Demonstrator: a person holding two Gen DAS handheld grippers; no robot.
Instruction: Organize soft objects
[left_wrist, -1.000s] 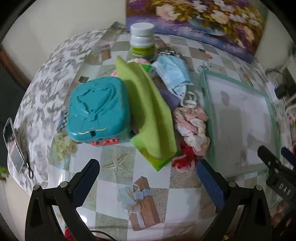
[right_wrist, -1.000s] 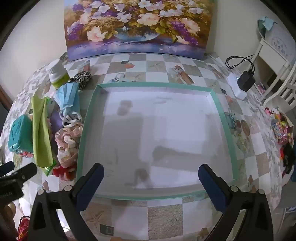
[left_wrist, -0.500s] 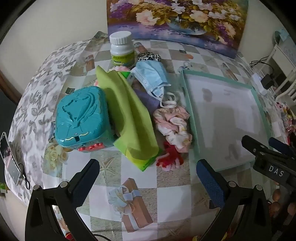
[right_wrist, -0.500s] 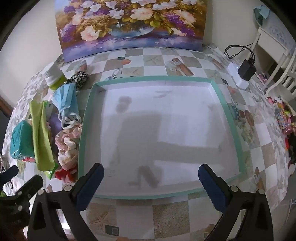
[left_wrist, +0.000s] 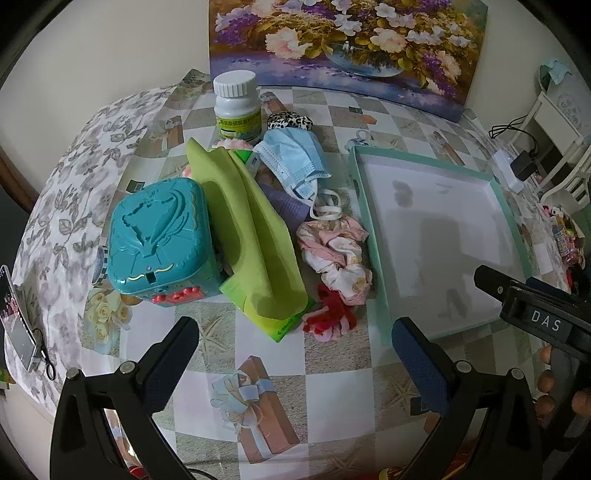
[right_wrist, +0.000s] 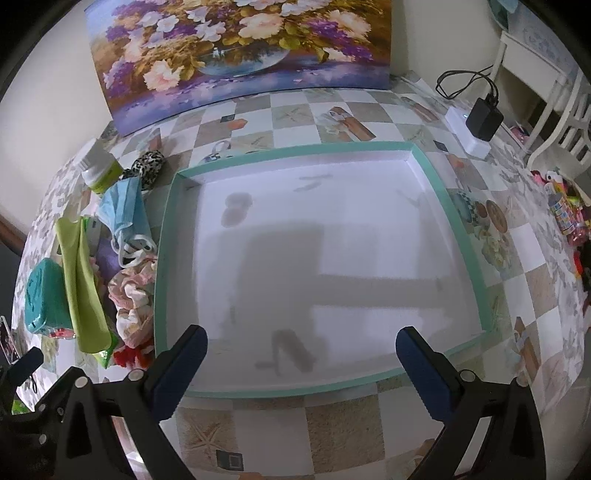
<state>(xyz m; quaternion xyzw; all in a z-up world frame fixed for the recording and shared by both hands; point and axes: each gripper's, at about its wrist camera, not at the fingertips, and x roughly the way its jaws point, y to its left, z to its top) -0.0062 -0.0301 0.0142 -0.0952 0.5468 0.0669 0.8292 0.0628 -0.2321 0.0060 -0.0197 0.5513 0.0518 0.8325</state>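
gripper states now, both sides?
Left gripper: open, holding nothing, above the table short of the soft-item pile.
Right gripper: open, holding nothing, over the near edge of the tray.

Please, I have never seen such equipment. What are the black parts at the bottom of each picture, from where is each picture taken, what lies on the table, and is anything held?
No robot here: a person holds two hand grippers, each with a wide-angle camera looking along its two blue-padded fingers. One picture comes from the left gripper, the other from the right gripper. Both are open and hold nothing.

On the patterned table lies a shallow box with a teal rim, with nothing in it. Beside it is a pile: a green cloth, a blue face mask, a pink scrunchie, something red and fluffy, a leopard-print scrunchie. Hard things too: a teal plastic case and a white bottle.
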